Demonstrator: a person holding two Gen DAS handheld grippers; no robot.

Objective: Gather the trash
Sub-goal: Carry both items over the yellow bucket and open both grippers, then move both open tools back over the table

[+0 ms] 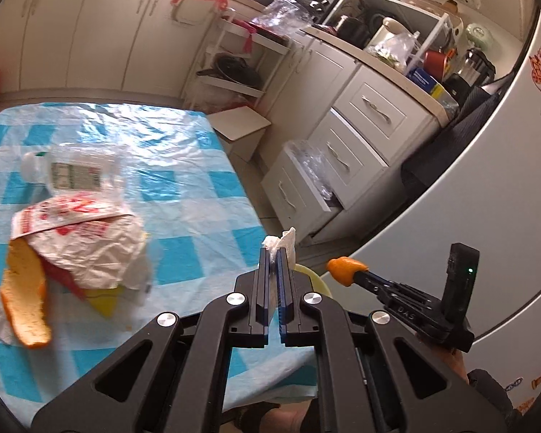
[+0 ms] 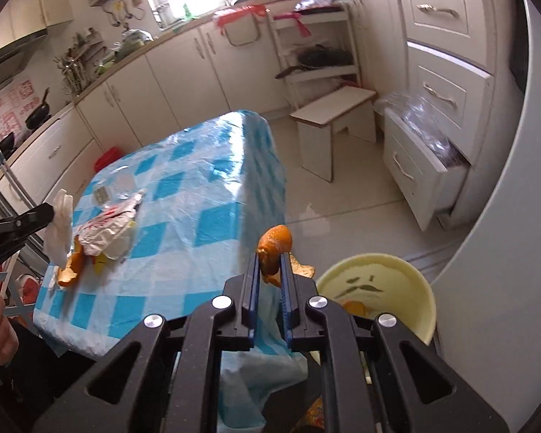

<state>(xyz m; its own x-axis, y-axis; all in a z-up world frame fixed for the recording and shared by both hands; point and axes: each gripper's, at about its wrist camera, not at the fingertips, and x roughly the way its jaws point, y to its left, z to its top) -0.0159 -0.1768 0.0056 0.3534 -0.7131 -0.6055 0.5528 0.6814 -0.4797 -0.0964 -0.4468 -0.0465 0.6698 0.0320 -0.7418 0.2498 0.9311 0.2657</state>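
Kitchen, blue-checked tablecloth (image 2: 205, 195), left gripper (image 1: 274, 252) clamped on white tissue (image 1: 283, 241) poking upward, right gripper (image 2: 272, 259) clamped on orange peel (image 2: 274, 243), upright, beside yellow bin (image 2: 411, 288) off table's corner.

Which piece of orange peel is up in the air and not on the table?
The small curled orange peel pinched in the right tongs, beside the yellow bin. The long orange peel lies flat on the checked tablecloth.
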